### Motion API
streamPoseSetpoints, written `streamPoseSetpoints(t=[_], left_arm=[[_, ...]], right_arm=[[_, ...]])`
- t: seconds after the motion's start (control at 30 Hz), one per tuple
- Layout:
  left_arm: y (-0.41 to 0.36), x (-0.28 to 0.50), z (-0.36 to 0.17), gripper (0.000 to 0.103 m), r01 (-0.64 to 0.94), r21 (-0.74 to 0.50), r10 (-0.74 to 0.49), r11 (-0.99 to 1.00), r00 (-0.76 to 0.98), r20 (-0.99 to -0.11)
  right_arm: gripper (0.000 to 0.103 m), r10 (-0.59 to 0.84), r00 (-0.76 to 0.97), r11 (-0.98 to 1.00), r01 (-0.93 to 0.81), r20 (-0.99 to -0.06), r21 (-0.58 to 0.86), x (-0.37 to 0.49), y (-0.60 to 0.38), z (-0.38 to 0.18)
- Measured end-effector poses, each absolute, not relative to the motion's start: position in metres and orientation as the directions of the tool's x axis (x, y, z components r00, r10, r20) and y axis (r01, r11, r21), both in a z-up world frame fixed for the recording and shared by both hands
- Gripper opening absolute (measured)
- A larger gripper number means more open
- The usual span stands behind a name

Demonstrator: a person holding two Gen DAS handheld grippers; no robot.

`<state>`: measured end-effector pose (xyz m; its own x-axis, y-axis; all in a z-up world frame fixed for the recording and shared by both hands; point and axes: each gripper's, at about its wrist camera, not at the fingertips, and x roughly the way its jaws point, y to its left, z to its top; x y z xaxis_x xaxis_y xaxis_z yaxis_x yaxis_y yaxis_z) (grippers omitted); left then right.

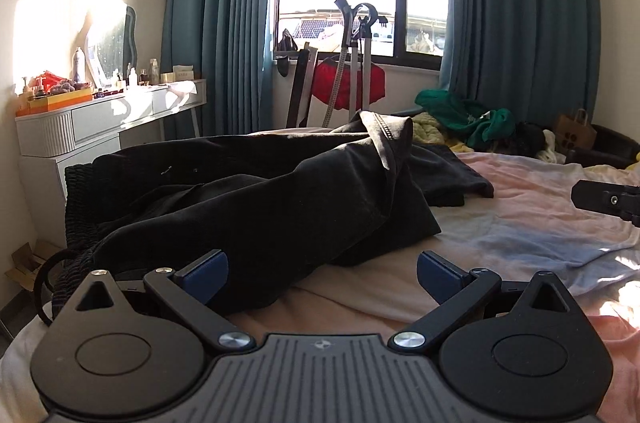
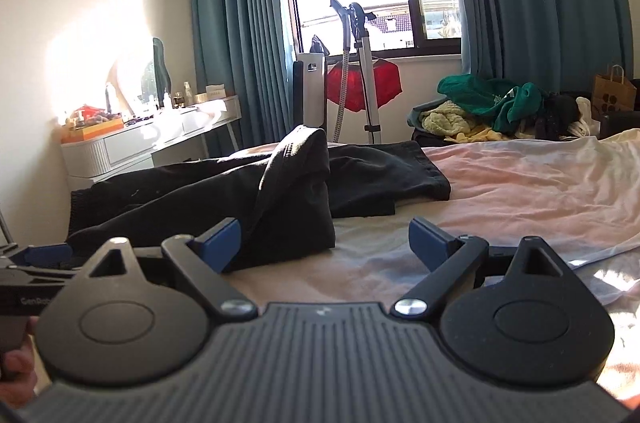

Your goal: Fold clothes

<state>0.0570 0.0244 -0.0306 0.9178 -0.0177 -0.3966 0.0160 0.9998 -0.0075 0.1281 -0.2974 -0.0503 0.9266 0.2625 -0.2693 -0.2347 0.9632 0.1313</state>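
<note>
A pair of black trousers [image 1: 256,191] lies crumpled on the bed, its elastic waistband at the left and one leg bunched up into a peak. It also shows in the right wrist view [image 2: 288,183]. My left gripper [image 1: 322,275] is open, low over the bed, with its left pad at the near edge of the trousers. My right gripper [image 2: 326,243] is open and empty, just in front of the trousers' near fold. The right gripper's tip shows at the right edge of the left wrist view [image 1: 604,201].
The bed has a pale pink and white sheet [image 1: 520,223]. A heap of green and yellow clothes [image 2: 492,107] lies at the far right beside a paper bag [image 2: 612,95]. A white dressing table [image 1: 108,119] stands left. A garment steamer [image 2: 360,63] stands by the window.
</note>
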Motion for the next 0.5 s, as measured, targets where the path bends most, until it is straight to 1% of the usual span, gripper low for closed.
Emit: streamPoseSetpoints(t=[0.13,0.37,0.5], left_arm=[[0.027,0.069,-0.039,0.102,0.018,-0.012,-0.021,1.000,0.909,-0.417],[0.027,0.060,-0.042,0.102,0.011,-0.022,-0.019,1.000,0.907,-0.421],[0.022,0.049,-0.044,0.101,0.021,-0.007,-0.022,1.000,0.903,-0.429]], right_arm=[[0.093,0.253,0.924,0.966,-0.224,-0.285,0.130,0.131,-0.296,-0.055],[0.093,0.224,0.932,0.971,-0.189,-0.285,0.148,0.123,-0.300,-0.053],[0.093,0.211,0.932,0.971,-0.166,-0.296,0.169,0.116,-0.305,-0.049]])
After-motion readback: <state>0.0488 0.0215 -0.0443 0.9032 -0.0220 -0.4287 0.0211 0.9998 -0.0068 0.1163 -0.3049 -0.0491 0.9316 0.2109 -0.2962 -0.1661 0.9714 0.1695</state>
